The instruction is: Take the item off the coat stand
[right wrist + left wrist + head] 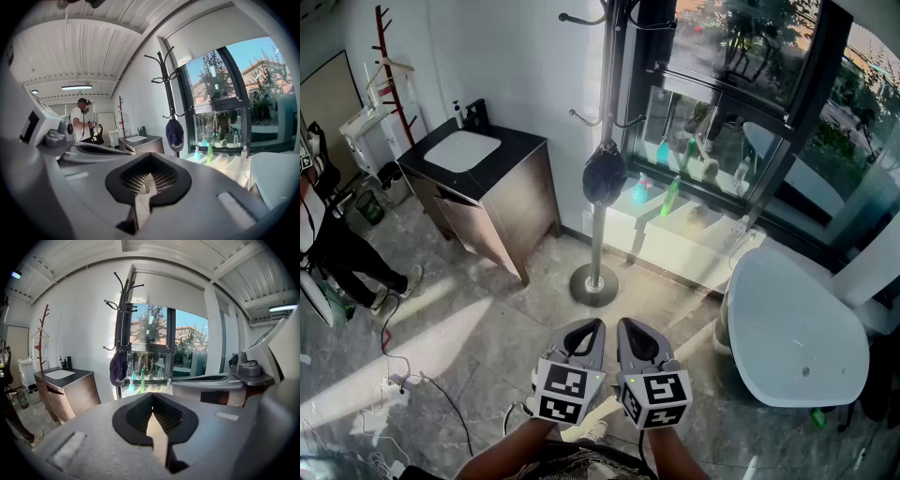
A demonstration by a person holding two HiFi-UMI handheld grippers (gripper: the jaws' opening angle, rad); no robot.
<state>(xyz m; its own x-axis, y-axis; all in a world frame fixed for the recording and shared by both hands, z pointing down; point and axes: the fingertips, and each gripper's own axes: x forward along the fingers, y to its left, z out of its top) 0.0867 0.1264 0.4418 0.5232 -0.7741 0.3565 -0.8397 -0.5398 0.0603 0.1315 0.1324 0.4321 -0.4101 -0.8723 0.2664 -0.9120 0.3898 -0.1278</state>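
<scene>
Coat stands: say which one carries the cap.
The grey metal stand by the window, with the dark cap on it; the red stand has none.

The head view looked forward and steeply down over the floor (487,309), with the stand (600,225) ahead; both gripper views looked level along their jaws from well back; all three shared the stand, cap (605,176), bench (520,141) and window (722,103).

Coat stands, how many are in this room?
2. A metal coat stand by the window, with a dark cap hanging on it; a red branch-shaped stand in the far left corner. Others may be hidden.
</scene>
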